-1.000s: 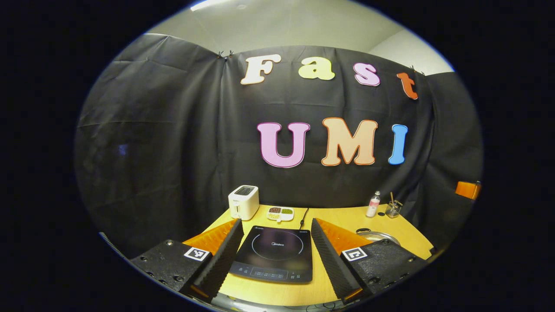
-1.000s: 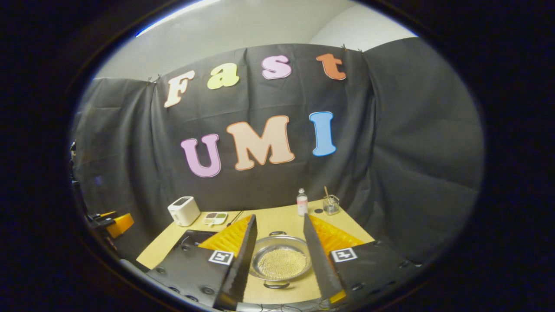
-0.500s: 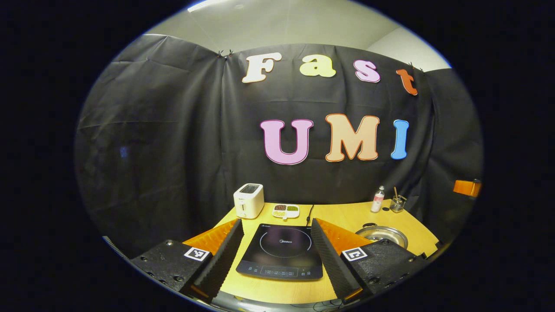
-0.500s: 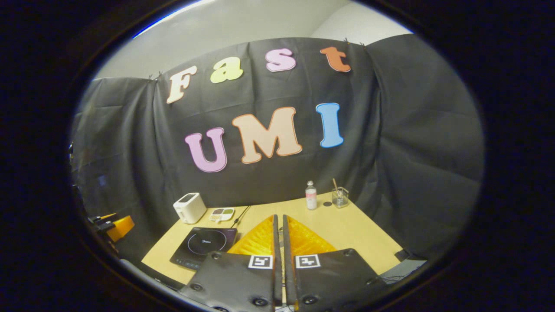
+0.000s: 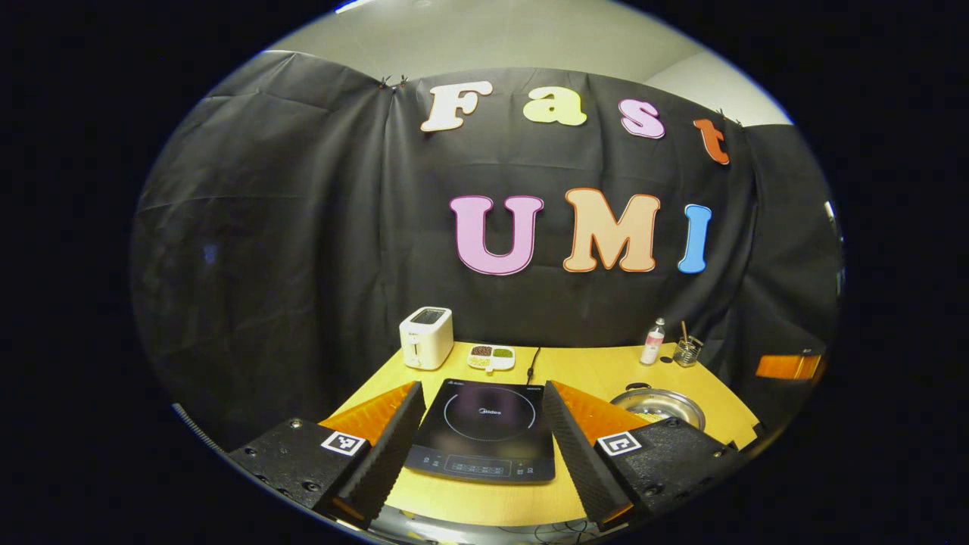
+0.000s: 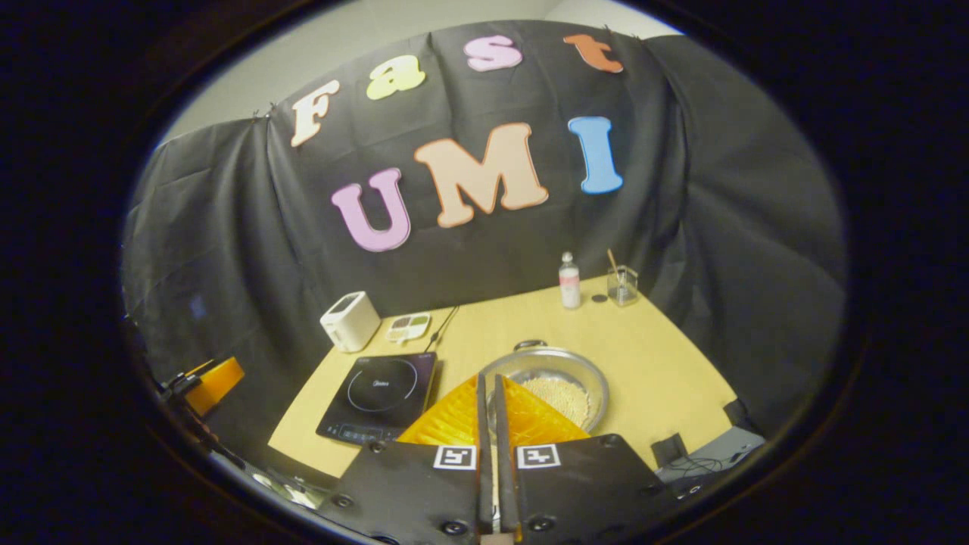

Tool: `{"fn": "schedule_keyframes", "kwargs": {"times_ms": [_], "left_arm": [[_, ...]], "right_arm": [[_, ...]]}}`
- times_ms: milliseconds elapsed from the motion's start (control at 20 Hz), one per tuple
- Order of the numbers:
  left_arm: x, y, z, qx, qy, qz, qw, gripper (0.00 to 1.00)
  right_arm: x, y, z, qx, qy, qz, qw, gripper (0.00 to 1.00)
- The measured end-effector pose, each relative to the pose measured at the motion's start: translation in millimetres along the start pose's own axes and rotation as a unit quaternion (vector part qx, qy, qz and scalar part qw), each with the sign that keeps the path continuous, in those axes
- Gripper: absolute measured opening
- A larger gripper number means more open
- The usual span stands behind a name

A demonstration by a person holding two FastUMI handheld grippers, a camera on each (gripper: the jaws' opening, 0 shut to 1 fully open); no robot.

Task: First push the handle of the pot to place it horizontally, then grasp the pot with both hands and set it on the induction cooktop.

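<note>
Your left gripper (image 5: 481, 435) has its fingers spread wide with nothing between them, hovering over the near edge of the induction cooktop (image 5: 484, 430), so the black glass sits framed right between the two fingers. Your right gripper (image 6: 490, 454) is clenched, fingers pressed together with just a thin slit and nothing caught in it, held up above the near rim of the pot (image 6: 546, 384).

The pot is a shallow steel one with pale grains in the bottom, sitting on the wooden bench (image 6: 666, 363) just to the right of the cooktop, close but not touching. One loop handle (image 6: 529, 344) pokes out on the far side, pointing toward the back wall, so the handle line runs front to back and not side to side. The near handle is hidden behind your right fingers, can't tell how it sits.

Behind the cooktop: a white toaster (image 5: 426, 337), a small divided dish (image 5: 491, 356) beside it, and the cooktop's cord (image 5: 532, 358). Farther back from the pot stand a little bottle (image 6: 568, 279) and a glass jar (image 6: 621, 284).
</note>
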State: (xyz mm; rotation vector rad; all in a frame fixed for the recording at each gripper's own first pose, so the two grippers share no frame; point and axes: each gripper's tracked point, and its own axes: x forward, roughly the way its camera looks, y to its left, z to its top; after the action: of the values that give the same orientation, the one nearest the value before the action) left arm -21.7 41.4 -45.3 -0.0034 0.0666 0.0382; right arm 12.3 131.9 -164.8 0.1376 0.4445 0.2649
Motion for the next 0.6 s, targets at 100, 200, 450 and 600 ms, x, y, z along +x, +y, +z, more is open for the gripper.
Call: {"fn": "schedule_keyframes", "kwargs": {"times_ms": [100, 200, 450, 600], "left_arm": [[4, -1, -4, -0.004, 0.006, -0.001, 1.000, 0.96], [8, -6, -10, -0.009, 0.015, -0.007, 1.000, 0.99], [22, 1, -19, -0.007, 0.030, 0.002, 1.000, 0.96], [29, 6, -24, -0.009, 0.038, 0.007, 0.999, 0.96]], "right_arm": [[11, -2, -27, 0.009, 0.046, 0.003, 0.999, 0.06], [22, -2, -53, 0.020, 0.092, 0.004, 0.996, 0.06], [45, 1, -110, 0.057, 0.202, 0.020, 0.978, 0.06], [56, 10, -136, 0.087, 0.258, 0.037, 0.962, 0.06]]}}
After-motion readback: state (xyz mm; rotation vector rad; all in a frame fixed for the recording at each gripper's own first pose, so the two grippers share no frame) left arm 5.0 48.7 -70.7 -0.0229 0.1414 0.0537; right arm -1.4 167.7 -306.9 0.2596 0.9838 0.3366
